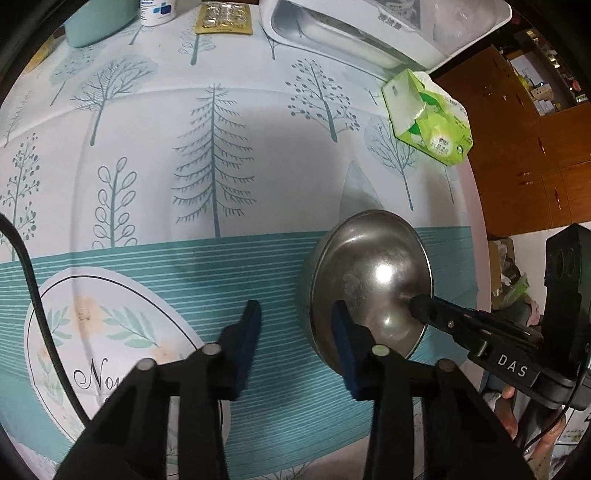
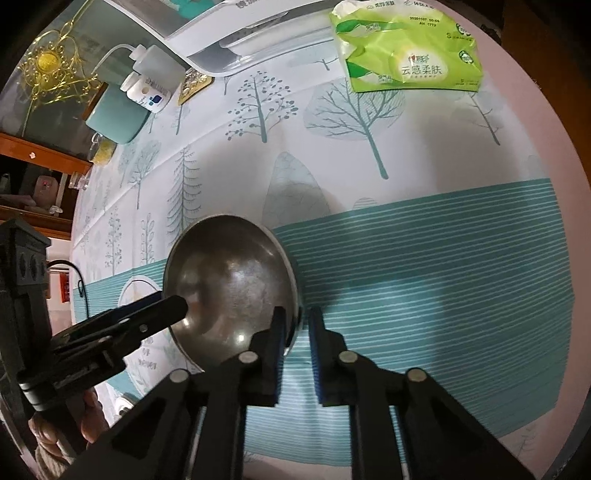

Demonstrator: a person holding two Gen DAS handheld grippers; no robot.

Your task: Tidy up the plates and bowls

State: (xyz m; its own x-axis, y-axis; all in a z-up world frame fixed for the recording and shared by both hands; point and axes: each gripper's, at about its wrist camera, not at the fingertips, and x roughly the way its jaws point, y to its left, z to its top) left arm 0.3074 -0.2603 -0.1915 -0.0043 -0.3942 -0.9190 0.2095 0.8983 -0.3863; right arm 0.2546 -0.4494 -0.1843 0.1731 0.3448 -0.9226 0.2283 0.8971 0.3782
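A steel bowl [image 1: 369, 280] sits on the tree-print tablecloth near its right edge; it also shows in the right wrist view [image 2: 229, 284]. My right gripper [image 2: 297, 325] is shut on the bowl's rim, one finger inside, one outside. In the left wrist view the right gripper's finger [image 1: 443, 310] reaches over the bowl's rim from the right. My left gripper [image 1: 295, 321] is open, its right finger at the bowl's left rim, its left finger over the cloth. In the right wrist view the left gripper's finger [image 2: 147, 314] lies at the bowl's left edge.
A green tissue pack [image 1: 428, 114] lies behind the bowl, also in the right wrist view [image 2: 406, 48]. A white dish rack [image 1: 369, 33] stands at the back. A teal container [image 2: 114, 114], a white bottle [image 2: 147, 92] and a gold packet [image 1: 225, 18] sit at the back left.
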